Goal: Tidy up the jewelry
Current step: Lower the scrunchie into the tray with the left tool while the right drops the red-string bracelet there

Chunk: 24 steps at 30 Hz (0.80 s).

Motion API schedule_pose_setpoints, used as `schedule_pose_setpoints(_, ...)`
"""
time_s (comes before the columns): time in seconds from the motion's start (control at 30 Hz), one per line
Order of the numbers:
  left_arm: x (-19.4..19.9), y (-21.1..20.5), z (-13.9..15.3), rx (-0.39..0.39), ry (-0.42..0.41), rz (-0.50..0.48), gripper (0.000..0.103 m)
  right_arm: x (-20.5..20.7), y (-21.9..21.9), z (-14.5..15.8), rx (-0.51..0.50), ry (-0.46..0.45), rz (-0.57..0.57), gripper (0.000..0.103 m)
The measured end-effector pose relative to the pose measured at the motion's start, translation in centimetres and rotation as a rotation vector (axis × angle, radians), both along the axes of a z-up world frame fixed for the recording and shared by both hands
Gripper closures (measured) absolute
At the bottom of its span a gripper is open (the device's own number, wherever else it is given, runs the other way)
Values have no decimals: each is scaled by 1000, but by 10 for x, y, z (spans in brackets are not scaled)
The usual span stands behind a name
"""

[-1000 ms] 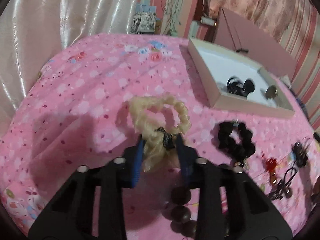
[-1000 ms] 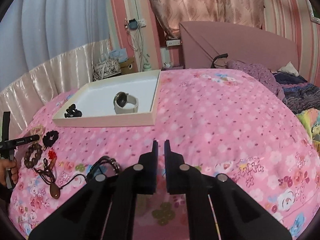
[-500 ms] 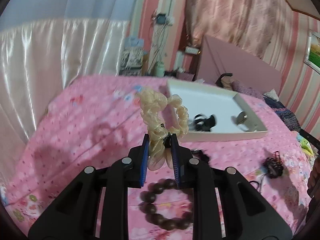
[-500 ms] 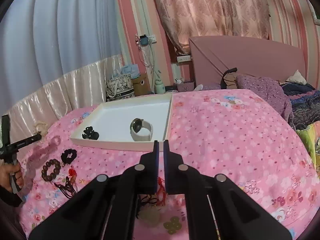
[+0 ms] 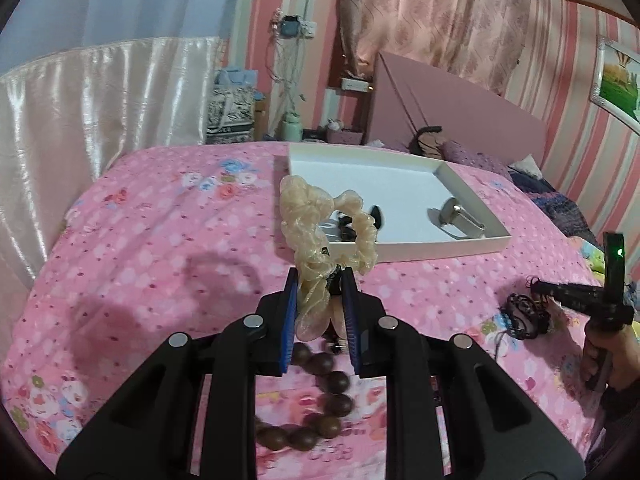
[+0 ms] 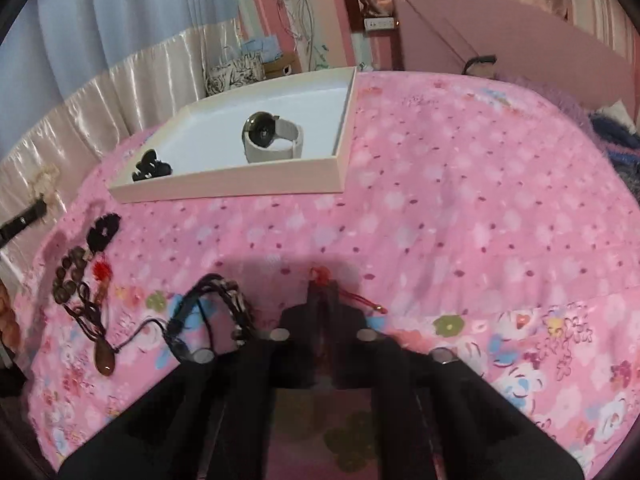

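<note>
My left gripper (image 5: 320,280) is shut on a cream scrunchie (image 5: 316,216) and holds it up above the pink bed, in front of the white tray (image 5: 472,246). The tray holds a watch (image 5: 452,212) and a black hair clip (image 5: 376,214). In the right wrist view the tray (image 6: 240,190) shows the watch (image 6: 270,136) and the clip (image 6: 150,166). My right gripper (image 6: 325,284) is shut, low over the bedspread, with a red cord (image 6: 356,298) at its tips; whether it grips the cord is unclear.
A brown bead bracelet (image 5: 320,400) lies under my left gripper. Left of my right gripper lie a black braided bracelet (image 6: 224,300), a pendant necklace (image 6: 104,356), brown beads (image 6: 68,276), a red charm (image 6: 102,270) and a black scrunchie (image 6: 104,230). A headboard stands behind.
My left gripper closed on the cream scrunchie, lifted it off the bed and carried it toward the tray. My right gripper stayed shut and dropped low over the bedspread by the red cord.
</note>
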<state>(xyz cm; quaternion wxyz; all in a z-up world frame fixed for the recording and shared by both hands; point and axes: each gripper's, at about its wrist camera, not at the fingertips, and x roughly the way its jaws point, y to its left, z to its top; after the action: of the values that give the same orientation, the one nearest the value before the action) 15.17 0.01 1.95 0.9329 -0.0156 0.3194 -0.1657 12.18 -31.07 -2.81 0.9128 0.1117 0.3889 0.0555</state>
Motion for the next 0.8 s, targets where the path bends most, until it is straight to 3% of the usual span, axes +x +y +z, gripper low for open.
schedule_pose_setpoints(0.17, 7, -22, 16, 1, -49, -30, 83, -5, 3, 66, -4, -185, 8, 100)
schedule_pose_setpoints(0.33, 22, -58, 29, 11, -104, -63, 83, 18, 19, 99, 2, -273, 44, 100)
schedule_pose_setpoints(0.67, 83, -109, 7, 16, -74, -96, 83, 84, 62, 69, 46, -249, 109, 100)
schedule_pose_setpoints(0.8, 97, -114, -15, -45, -9, -127, 83, 94, 65, 50, 56, -256, 147, 100)
